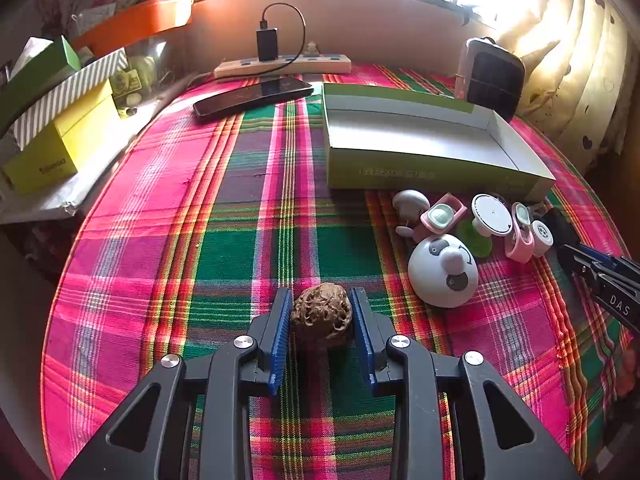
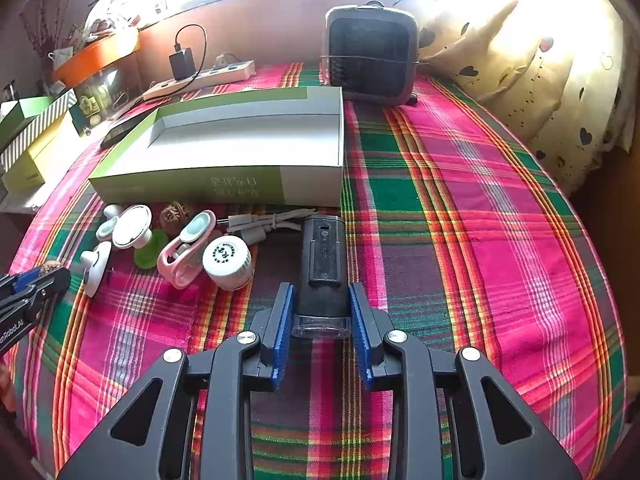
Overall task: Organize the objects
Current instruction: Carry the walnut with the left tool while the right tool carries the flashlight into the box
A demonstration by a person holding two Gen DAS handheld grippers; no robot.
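Left wrist view alone gives us the brown carved walnut (image 1: 321, 315), pinched between the blue pads of the left gripper (image 1: 321, 312), low over the pink-and-green plaid cloth (image 1: 224, 240). Right wrist view alone shows the black oblong device with a clear end (image 2: 323, 276) lying on the cloth; the right gripper (image 2: 321, 314) straddles it, fingers narrow, pads beside its flanks, contact uncertain. A second walnut (image 2: 175, 213) sits at 10 o'clock from there. We see the open green-and-white cardboard box (image 2: 224, 184) at 11 o'clock; its printed characters are unreadable. The other gripper's arm reads "DAS" (image 1: 619, 305) in one view, "nRobot.AI" (image 2: 12, 330) in the other.
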